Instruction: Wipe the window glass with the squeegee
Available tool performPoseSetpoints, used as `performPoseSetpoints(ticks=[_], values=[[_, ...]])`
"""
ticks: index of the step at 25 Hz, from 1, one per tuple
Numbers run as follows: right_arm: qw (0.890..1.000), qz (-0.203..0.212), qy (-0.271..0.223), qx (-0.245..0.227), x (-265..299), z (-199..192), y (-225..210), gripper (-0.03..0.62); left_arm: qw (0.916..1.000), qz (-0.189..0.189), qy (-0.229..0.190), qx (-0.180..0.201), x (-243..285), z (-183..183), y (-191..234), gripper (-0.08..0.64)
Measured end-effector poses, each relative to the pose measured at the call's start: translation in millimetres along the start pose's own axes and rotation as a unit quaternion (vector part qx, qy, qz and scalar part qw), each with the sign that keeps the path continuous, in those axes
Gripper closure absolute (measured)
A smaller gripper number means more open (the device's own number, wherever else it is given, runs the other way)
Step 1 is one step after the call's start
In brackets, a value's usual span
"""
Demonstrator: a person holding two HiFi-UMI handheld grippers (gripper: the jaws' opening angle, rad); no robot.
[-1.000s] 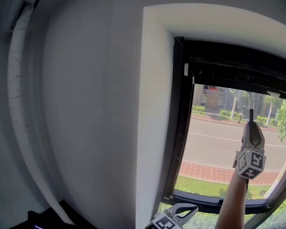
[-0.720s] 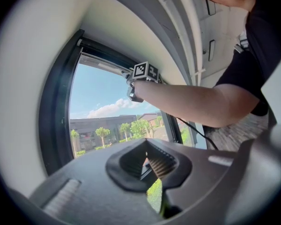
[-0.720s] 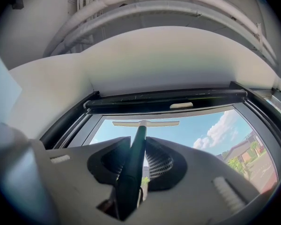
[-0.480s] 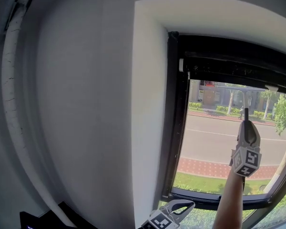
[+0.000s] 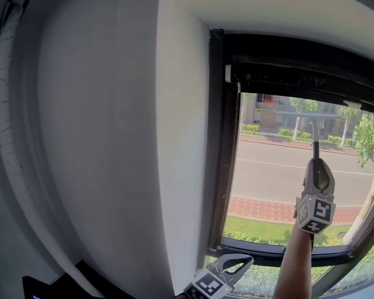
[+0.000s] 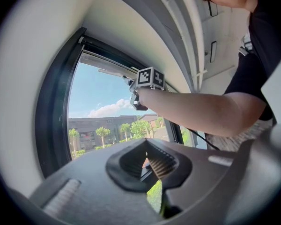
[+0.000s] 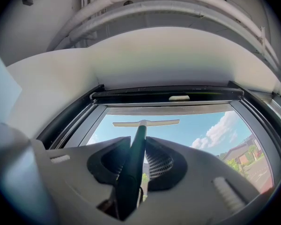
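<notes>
Up near the top of the pane (image 5: 271,179), the squeegee (image 5: 314,143) stands upright as a thin T: a slim dark handle and a pale, narrow blade lying level across its end. The blade sits just below the black top rail (image 5: 299,73); whether it touches the glass cannot be told. The right gripper (image 7: 136,146) pinches the handle low down. Its jaws press on either side of the handle, which runs up out of them toward the blade. The person's bare forearm (image 5: 295,266) reaches up from the bottom edge to that gripper.

The left gripper (image 5: 235,267) hangs low by the sill. Its jaws are pressed together with nothing between them; only the street shows through the hollow of the pads.

A black frame (image 5: 217,142) borders the glass on the left, set into a deep white reveal (image 5: 181,154). A small pale tab (image 7: 179,97) sits on the rail, just above the blade. A grey wall (image 5: 100,136) curves away to the left, with a pale pipe (image 5: 5,136) running down it. Through the pane lie a road, a brick path, a strip of grass, trees and buildings under blue sky.
</notes>
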State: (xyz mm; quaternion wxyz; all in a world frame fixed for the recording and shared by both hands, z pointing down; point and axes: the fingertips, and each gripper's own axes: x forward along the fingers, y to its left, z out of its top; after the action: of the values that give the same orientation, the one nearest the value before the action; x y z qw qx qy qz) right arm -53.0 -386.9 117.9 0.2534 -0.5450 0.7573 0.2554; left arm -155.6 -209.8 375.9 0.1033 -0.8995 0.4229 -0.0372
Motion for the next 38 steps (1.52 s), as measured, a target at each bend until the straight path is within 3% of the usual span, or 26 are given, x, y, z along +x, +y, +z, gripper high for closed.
performPoseSetpoints(ticks=[10, 17, 38], values=[[1.000, 0.004, 0.026, 0.009, -37, -29, 6, 0.491, 0.9997, -0.008, 0.015, -0.015, 15, -11, -3, 0.560], [0.998, 0.002, 0.056, 0.015, -68, -56, 10, 0.491, 0.9994, -0.024, 0.022, -0.007, 28, -15, -11, 0.560], [0.991, 0.002, 0.133, 0.027, -152, -127, 25, 0.491, 0.9977, -0.048, 0.034, -0.034, 27, -43, -27, 0.560]])
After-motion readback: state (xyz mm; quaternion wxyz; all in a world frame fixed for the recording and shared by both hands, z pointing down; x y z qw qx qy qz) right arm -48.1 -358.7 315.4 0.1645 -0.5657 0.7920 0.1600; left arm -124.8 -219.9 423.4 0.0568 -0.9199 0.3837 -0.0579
